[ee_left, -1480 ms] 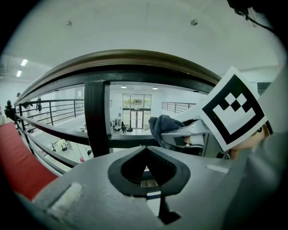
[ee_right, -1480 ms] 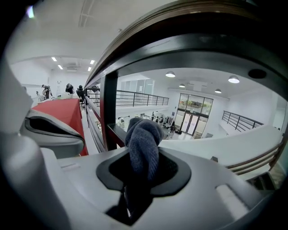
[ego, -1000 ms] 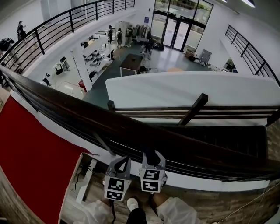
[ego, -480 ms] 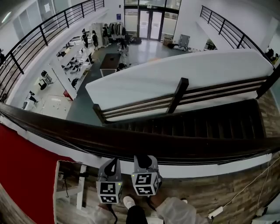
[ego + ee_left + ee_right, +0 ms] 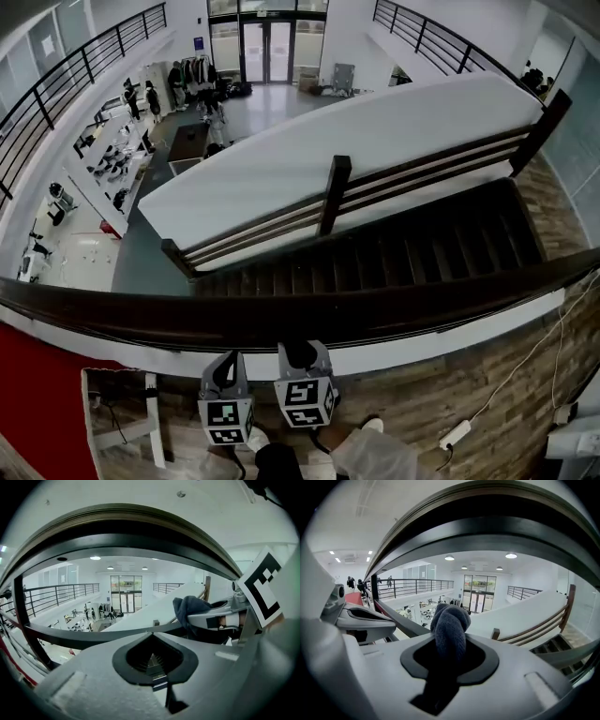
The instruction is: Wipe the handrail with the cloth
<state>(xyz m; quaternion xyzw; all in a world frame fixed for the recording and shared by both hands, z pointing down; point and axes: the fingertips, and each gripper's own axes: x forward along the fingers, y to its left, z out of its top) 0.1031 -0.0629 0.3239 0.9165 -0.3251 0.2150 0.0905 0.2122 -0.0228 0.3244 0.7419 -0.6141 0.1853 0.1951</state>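
Closest to me are my two grippers, side by side above the wood-plank floor (image 5: 487, 375), each carrying one marker cube. The left gripper (image 5: 225, 368) has its jaws brought fully together with nothing between them; its own view shows the ribbed pads meeting (image 5: 152, 660). The right gripper (image 5: 302, 353) is clamped down on the one cloth (image 5: 449, 630), a dark blue-grey bundle. The cloth stands out past the jaw tips, its long axis in line with the jaws, pointing forward toward the rail. From the left gripper view I see that same cloth (image 5: 190, 611) off to the right, bunched at the front of the other tool.

Just beyond the tips runs the single handrail (image 5: 394, 314), a broad dark band. Its long axis goes left to right across the head view, sagging in the middle and lifting at the right end. In the right gripper view it arches overhead (image 5: 497, 529). The cloth sits at its near edge; I cannot tell whether the two touch.

One white power strip (image 5: 455, 434) lies on the floor to my right. Past the rail, one dark staircase (image 5: 412, 248) descends, with one upright post (image 5: 335, 192) in its side railing. Far below is the ground-floor hall with glass entrance doors (image 5: 253, 37).
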